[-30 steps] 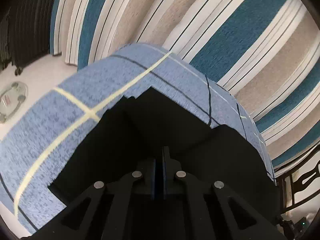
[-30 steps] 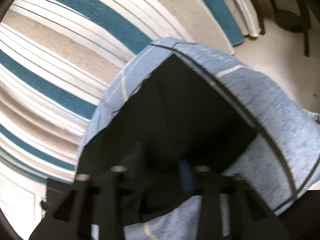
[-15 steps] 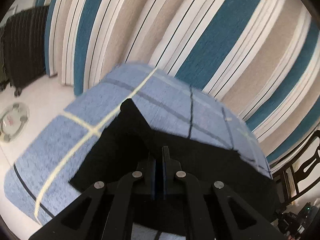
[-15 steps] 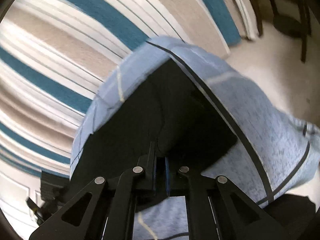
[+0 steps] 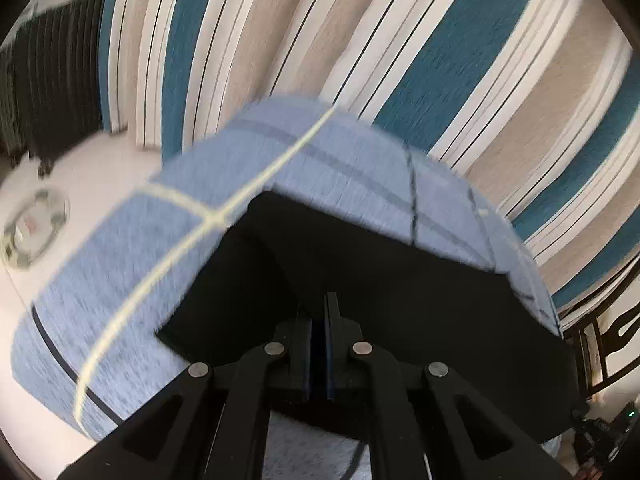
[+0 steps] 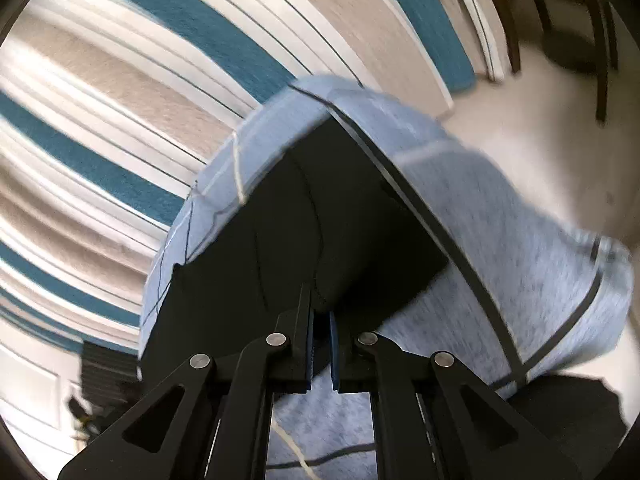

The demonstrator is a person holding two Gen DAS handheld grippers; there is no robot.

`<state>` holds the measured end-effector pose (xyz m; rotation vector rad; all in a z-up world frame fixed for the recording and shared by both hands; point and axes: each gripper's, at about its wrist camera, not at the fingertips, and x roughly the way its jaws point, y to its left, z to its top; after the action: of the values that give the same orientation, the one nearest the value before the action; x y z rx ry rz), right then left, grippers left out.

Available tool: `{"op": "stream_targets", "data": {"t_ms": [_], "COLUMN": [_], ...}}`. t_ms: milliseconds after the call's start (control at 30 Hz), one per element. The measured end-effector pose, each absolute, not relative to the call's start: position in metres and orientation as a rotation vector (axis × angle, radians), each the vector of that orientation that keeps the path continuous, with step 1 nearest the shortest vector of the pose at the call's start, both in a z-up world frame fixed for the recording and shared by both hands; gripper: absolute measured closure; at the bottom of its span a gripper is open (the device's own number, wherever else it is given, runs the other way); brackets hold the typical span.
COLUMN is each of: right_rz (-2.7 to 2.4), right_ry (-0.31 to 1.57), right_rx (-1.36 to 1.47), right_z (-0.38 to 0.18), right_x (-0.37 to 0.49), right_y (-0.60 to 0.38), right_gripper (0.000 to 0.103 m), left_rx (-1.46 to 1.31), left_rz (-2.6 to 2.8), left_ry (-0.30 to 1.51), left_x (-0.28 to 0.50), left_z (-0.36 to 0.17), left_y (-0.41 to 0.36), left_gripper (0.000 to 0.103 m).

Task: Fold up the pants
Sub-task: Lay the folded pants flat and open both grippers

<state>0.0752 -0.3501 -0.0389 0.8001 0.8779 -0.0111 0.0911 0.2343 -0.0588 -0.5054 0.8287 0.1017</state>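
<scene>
Black pants [image 5: 360,256] lie folded on a light blue checked cloth [image 5: 168,264]. In the left wrist view my left gripper [image 5: 319,304] is shut, with the pants' near edge pinched between its blue pads and black fabric spreading to both sides. In the right wrist view the same pants [image 6: 296,216] reach up to my right gripper [image 6: 320,314]. It is shut on a rounded fold of the fabric at its tips. The blue cloth [image 6: 508,264] shows to the right of that fold.
A carpet striped in teal, beige and white [image 5: 440,60] lies all around the blue cloth. A round glass scale [image 5: 34,228] and a black ribbed heater [image 5: 52,92] are at the left. Dark chair legs [image 6: 600,40] stand at the far right, and a dark cloth [image 6: 568,404] lies near the right gripper.
The right gripper's fingers stood apart and have shut on the pants' fold. The left gripper has shifted a little with the pants' edge in it, and the black fabric changed shape.
</scene>
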Motion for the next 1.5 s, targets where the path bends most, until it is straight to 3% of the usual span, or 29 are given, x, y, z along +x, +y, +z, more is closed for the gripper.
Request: {"op": "stream_targets", "data": {"t_ms": [100,267,633,700,767,1067,1300,1500], "right_rz": [-0.013,-0.139,-0.123,-0.063,-0.004,0.079,0.081,0.079], "right_ry": [0.863,0.839,0.751,0.756,0.773,0.852,0.881,0.89], "right_rx": [0.788,0.69,0.521,0.501,0.485,0.425,0.416,0.412], "right_z": [-0.038,-0.022,0.0,0.001,0.0,-0.014,-0.017,-0.019], "right_x": [0.072,0.062,0.063,0.071,0.077,0.091,0.095,0.099], "right_y": [-0.349,-0.355,-0.327,-0.312,-0.297,-0.267,-0.262,-0.259], "right_gripper": [0.095,0.077,0.077,0.077,0.076,0.076,0.076,0.075], "left_rx": [-0.51,-0.513,-0.501,-0.469,-0.426,-0.407,-0.489,-0.429], "left_rz": [0.096,0.182,0.33,0.242,0.199,0.067,0.161,0.083], "left_ry": [0.82,0.776,0.7,0.731,0.741,0.94,0.893,0.842], "left_x": [0.086,0.079,0.053,0.062,0.073,0.119,0.104,0.114], "left_z": [-0.059,-0.043,-0.028,-0.032,-0.037,-0.074,-0.069,-0.049], "left_y": [0.236,0.25,0.288,0.278,0.271,0.27,0.295,0.295], "left_gripper": [0.094,0.09,0.088,0.073,0.067,0.066,0.076,0.071]}}
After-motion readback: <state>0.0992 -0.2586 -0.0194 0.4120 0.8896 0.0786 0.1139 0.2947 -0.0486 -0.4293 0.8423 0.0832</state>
